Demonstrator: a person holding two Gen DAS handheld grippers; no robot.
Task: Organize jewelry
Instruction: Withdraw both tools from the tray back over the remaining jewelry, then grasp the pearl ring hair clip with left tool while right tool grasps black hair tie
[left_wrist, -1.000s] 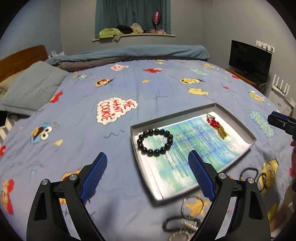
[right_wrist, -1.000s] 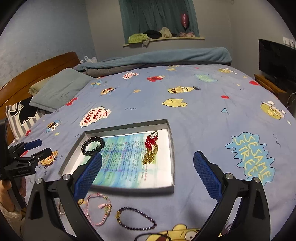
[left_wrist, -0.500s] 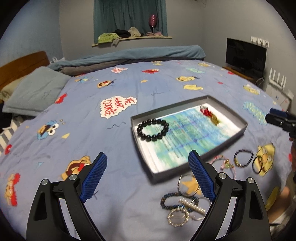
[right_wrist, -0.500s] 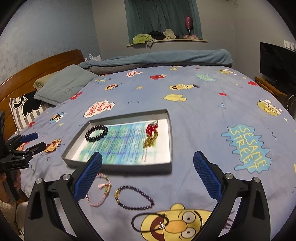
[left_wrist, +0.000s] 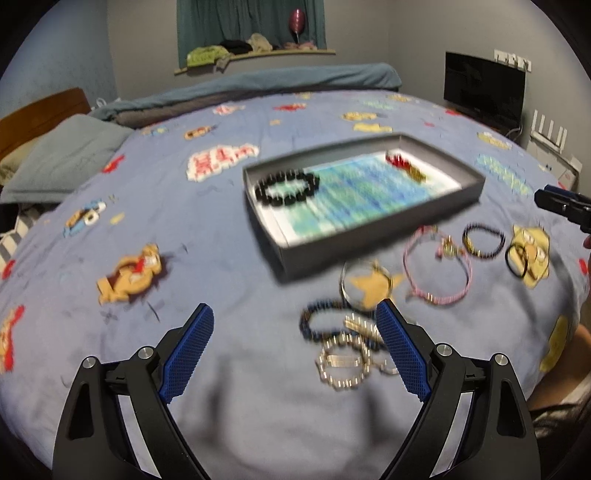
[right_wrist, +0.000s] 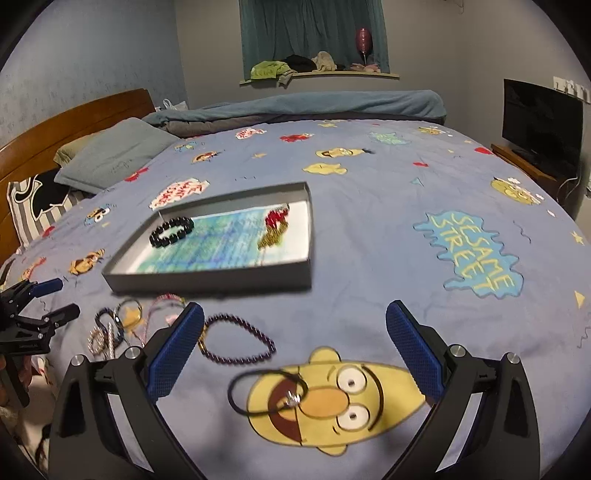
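1. Grey cardboard tray (right_wrist: 207, 275) is sitting mid-bed on the cartoon bedspread (right_wrist: 369, 236), and it's already holding a black bead bracelet (right_wrist: 171, 231) and a red-and-gold piece (right_wrist: 275, 229).
2. Both sets of tongs are hovering with jaws wide apart, gripping nothing: left tongs (left_wrist: 295, 354), right tongs (right_wrist: 295, 350).
3. Loose stuff is lying just in front of the tray: purple bead bracelet (right_wrist: 238, 341), thin black cord loop (right_wrist: 267, 393), pink cord bracelet (left_wrist: 437, 269), and a tangled metal chain pile (left_wrist: 347, 360).
4. My guess is it's all featherlight and floppy. Beads are looking hard and slick, so I'm thinking pinch across one strand, not the whole ring.
5. The cord loop is lying flat on soft fabric, so it's probably tricky to nip without grabbing bedspread.
6. The chain pile is likely dragging neighbours along.
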